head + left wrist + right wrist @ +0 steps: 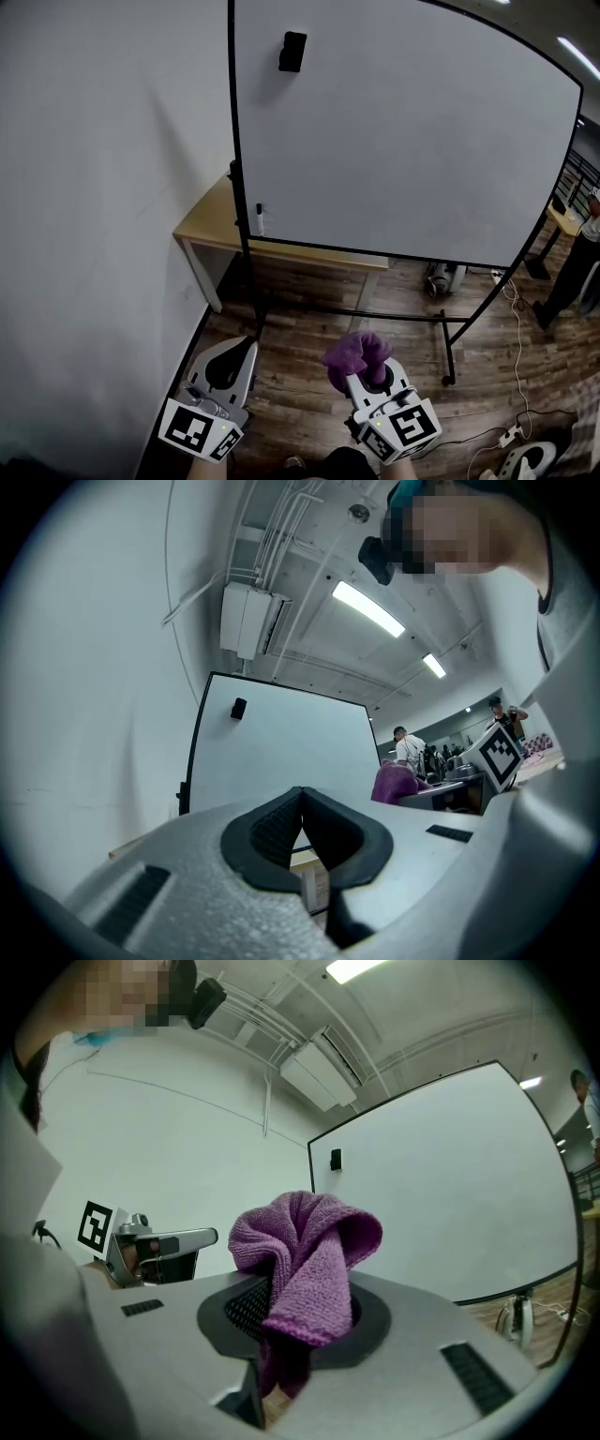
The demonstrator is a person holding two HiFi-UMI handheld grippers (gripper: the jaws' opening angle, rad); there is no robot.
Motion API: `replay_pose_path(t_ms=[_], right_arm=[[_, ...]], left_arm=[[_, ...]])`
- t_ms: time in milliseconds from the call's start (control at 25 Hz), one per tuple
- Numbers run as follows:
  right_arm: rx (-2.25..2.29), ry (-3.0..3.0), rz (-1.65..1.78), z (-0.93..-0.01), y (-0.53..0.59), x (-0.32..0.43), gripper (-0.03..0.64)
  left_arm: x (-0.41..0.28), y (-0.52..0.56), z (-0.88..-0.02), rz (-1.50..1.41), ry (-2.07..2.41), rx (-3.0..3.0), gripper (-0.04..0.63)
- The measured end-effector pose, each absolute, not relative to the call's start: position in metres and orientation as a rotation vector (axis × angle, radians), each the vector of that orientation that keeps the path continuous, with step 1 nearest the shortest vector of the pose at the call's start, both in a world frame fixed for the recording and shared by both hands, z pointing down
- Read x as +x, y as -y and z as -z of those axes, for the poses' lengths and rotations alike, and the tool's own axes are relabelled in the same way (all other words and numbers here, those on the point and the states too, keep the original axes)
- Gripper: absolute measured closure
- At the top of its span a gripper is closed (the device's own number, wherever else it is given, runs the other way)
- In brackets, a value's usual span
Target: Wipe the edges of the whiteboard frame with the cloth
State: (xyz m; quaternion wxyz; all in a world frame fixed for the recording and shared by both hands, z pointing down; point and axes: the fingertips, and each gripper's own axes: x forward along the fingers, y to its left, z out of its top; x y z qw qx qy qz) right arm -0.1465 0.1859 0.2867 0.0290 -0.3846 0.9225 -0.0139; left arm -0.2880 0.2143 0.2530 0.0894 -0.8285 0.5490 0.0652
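Grippers, two of them, are held low and near, side by side, pointing up towards the one whiteboard (394,141) on the far side. Left gripper (239,354) has its jaws closed together on nothing. Right gripper (367,370) clamps the single purple cloth (356,352), which bunches and folds over above the jaw tips, well apart from the board's black frame (234,141). One black block (292,52) sits on the board near its upper left corner. One wooden table (211,230) stands behind the frame's left edge.
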Motion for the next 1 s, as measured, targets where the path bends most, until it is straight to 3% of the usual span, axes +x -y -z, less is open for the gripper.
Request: replay_pose_path(t_ms=[440,1000], right_arm=[[-1.171,-2.870,0.065,-0.296,-0.138,-0.166,0.549],[-1.118,-2.906,0.047,-0.293,0.004,-0.204,0.549]], left_arm=[[-0.288,-0.169,-0.264,-0.161,-1.549,-2.551,0.578],[-0.308,-0.033,-0.266,-0.145,-1.554,-2.575,0.578]])
